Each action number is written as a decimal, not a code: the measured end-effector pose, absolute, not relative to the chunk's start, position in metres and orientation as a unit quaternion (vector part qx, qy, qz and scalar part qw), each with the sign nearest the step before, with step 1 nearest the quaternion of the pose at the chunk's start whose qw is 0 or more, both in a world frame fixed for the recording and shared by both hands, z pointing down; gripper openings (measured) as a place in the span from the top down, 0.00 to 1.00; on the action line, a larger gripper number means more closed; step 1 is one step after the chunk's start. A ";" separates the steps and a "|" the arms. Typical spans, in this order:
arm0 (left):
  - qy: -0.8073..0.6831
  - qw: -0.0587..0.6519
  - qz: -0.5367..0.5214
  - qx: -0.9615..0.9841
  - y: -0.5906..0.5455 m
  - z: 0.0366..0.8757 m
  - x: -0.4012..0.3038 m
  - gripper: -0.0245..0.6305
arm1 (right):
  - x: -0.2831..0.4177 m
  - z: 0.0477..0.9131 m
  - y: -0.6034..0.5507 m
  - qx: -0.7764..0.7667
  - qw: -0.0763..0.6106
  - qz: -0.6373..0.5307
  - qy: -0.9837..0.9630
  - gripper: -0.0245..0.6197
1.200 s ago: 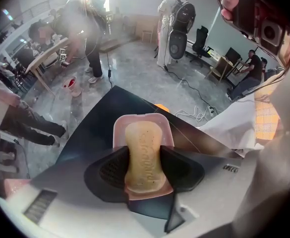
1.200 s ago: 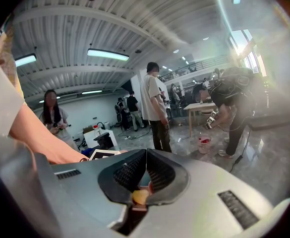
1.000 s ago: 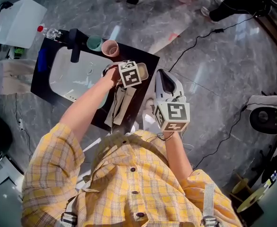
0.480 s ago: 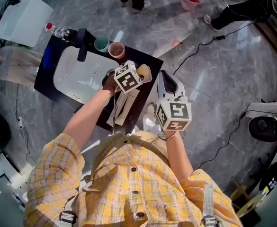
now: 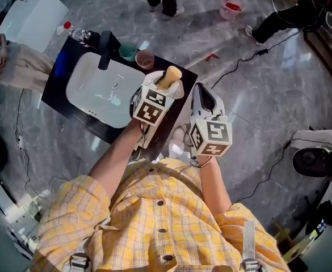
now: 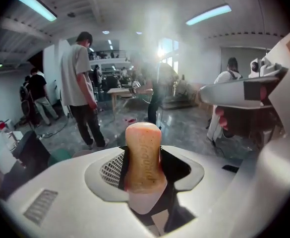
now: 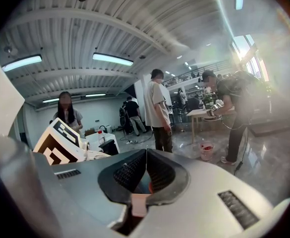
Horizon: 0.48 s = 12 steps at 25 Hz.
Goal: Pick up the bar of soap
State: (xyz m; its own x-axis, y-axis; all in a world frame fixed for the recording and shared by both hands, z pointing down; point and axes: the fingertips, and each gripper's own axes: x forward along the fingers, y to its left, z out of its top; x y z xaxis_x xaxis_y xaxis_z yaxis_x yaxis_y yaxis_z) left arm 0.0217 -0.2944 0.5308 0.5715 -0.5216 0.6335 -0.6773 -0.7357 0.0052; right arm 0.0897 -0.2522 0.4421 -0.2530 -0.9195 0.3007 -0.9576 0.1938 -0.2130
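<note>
Soap bar upright, clamped btwn left gripper jaws.

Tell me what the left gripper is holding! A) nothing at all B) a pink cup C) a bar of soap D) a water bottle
C: the bar of soap stands upright, pinched between the two jaws of the left gripper.

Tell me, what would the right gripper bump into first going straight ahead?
Nothing close: the right gripper points past the left gripper into open room. Farther off, probably the floor near a standing person; depth is unclear.
</note>
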 end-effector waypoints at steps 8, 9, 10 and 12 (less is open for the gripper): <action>-0.455 0.075 0.154 0.874 -0.277 0.438 -0.001 0.65 | 0.079 0.426 -0.244 0.610 0.051 0.155 -0.776 0.93; -0.463 0.068 0.137 0.873 -0.272 0.427 -0.003 0.65 | 0.077 0.424 -0.242 0.609 0.051 0.152 -0.777 0.93; -0.468 0.061 0.121 0.873 -0.268 0.417 -0.006 0.65 | 0.075 0.422 -0.240 0.609 0.050 0.148 -0.778 0.93; -0.474 0.051 0.095 0.874 -0.259 0.401 -0.009 0.65 | 0.072 0.417 -0.235 0.608 0.049 0.141 -0.780 0.93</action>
